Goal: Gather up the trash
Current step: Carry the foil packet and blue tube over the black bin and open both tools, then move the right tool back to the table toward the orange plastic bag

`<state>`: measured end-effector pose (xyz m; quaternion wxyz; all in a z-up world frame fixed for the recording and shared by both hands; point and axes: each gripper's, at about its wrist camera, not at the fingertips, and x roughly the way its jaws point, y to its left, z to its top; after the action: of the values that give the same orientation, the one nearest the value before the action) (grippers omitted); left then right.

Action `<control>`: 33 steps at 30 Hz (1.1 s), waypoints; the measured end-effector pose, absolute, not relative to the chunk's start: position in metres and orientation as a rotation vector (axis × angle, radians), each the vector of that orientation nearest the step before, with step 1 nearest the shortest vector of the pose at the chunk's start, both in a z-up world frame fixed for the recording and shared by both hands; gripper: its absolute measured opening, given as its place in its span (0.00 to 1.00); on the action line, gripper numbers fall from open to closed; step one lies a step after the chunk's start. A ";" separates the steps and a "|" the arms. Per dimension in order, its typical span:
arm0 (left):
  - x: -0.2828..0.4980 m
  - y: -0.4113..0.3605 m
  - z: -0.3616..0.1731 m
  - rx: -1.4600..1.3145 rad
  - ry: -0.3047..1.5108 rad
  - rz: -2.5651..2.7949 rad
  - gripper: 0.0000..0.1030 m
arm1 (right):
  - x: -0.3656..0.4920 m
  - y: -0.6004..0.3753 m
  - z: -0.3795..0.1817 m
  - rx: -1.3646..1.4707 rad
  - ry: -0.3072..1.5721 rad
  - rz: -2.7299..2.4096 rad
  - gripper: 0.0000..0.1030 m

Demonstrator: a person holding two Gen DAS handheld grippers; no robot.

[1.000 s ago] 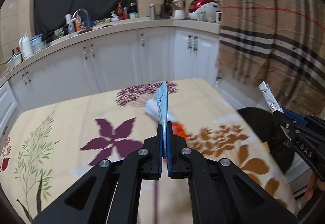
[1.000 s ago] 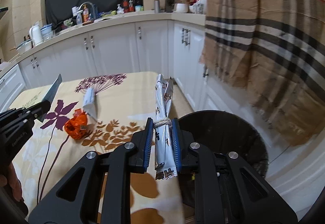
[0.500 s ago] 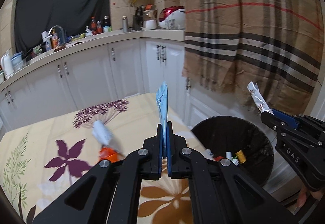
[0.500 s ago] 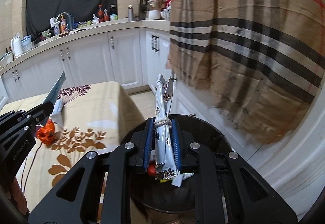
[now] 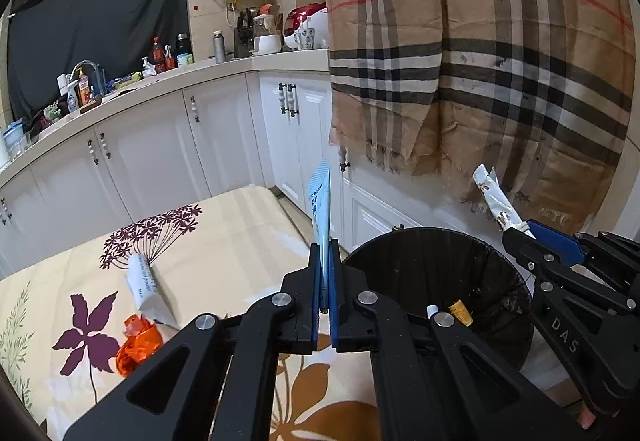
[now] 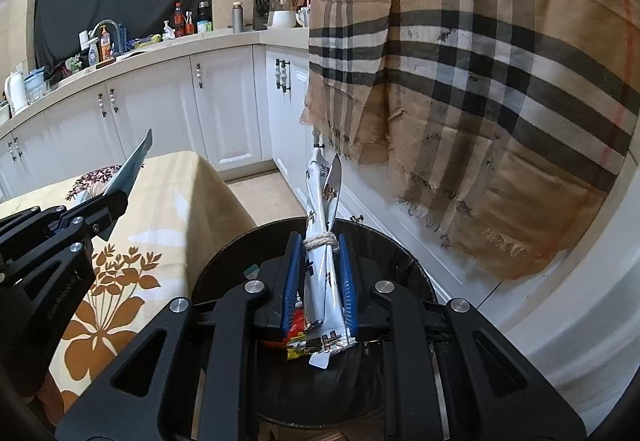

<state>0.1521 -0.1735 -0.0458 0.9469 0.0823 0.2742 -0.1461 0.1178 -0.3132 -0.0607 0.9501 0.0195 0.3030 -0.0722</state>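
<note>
My left gripper (image 5: 325, 257) is shut on a flat light-blue wrapper (image 5: 320, 201), held upright over the table's right edge beside the black trash bin (image 5: 400, 245). My right gripper (image 6: 320, 241) is shut on a white tied wrapper (image 6: 323, 257), held upright above the bin (image 6: 224, 273), which holds several pieces of trash. The right gripper also shows in the left wrist view (image 5: 516, 237), the left one in the right wrist view (image 6: 116, 201). On the table lie a white wrapper (image 5: 144, 287) and a crumpled orange wrapper (image 5: 136, 345).
The table has a floral cloth (image 5: 224, 241). White kitchen cabinets (image 5: 160, 153) stand behind, with a cluttered counter (image 5: 168, 77). A plaid cloth (image 5: 480, 61) hangs at the right above the bin.
Both grippers have swung right, from over the table to the trash bin. The right gripper now holds its wrapper over the bin's opening. Both stay shut on their wrappers.
</note>
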 end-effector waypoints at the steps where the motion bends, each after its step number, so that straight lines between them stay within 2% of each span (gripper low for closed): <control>1: 0.154 -0.175 -0.047 0.169 0.560 -0.298 0.04 | 0.120 -0.313 -0.062 0.038 0.618 -0.147 0.18; 17: 0.180 -0.203 -0.066 0.203 0.610 -0.332 0.05 | 0.143 -0.325 -0.077 0.030 0.642 -0.183 0.18; 19: 0.183 -0.207 -0.069 0.210 0.631 -0.342 0.10 | 0.144 -0.329 -0.079 0.036 0.644 -0.193 0.23; 20: 0.183 -0.207 -0.070 0.207 0.635 -0.341 0.13 | 0.145 -0.330 -0.081 0.037 0.649 -0.198 0.30; 21: 0.184 -0.207 -0.070 0.200 0.638 -0.339 0.19 | 0.146 -0.331 -0.082 0.040 0.652 -0.199 0.31; 23: 0.184 -0.205 -0.070 0.184 0.637 -0.336 0.24 | 0.147 -0.332 -0.082 0.038 0.654 -0.204 0.31; 25: 0.184 -0.202 -0.069 0.173 0.635 -0.327 0.36 | 0.147 -0.333 -0.082 0.039 0.654 -0.206 0.31; 29: 0.182 -0.194 -0.063 0.159 0.629 -0.314 0.40 | 0.145 -0.331 -0.078 0.041 0.646 -0.203 0.34; 31: 0.179 -0.185 -0.058 0.151 0.620 -0.297 0.51 | 0.144 -0.327 -0.075 0.043 0.638 -0.195 0.34; 33: 0.176 -0.174 -0.053 0.137 0.607 -0.281 0.52 | 0.143 -0.321 -0.071 0.041 0.632 -0.181 0.34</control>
<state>0.1763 -0.1736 -0.0531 0.9423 0.0671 0.2978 -0.1377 0.1427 -0.3208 -0.0710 0.9463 0.0203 0.3101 -0.0887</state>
